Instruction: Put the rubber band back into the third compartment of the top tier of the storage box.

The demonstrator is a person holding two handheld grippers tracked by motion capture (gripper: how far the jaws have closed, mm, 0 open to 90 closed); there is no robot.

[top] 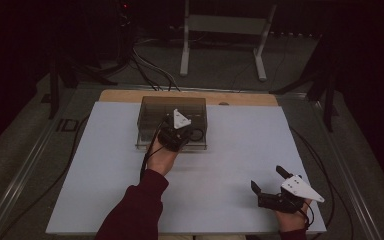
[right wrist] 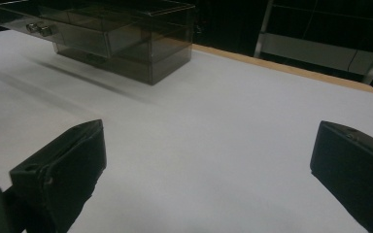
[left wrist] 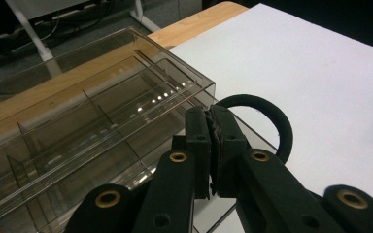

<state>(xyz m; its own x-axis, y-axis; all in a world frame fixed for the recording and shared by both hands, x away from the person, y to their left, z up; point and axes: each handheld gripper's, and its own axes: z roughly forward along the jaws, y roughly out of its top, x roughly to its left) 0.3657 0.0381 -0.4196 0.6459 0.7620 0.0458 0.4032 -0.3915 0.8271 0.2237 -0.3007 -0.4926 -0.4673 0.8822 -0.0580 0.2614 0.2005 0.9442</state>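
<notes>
Left claw (left wrist: 212,145) pinched shut at the open drawer of a smoky clear organizer box (top: 172,121) at the counter's (top: 230,165) far side, black ring (left wrist: 277,121) half hidden behind it, right claw (right wrist: 209,170) spread wide above bare counter.

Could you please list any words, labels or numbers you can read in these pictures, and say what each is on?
"IDC", or something close to it: pale letters on the dark floor left of the table, partly cut off by its edge and too dim to read with certainty.
No readable text on the clear drawer box or the grippers.
</notes>
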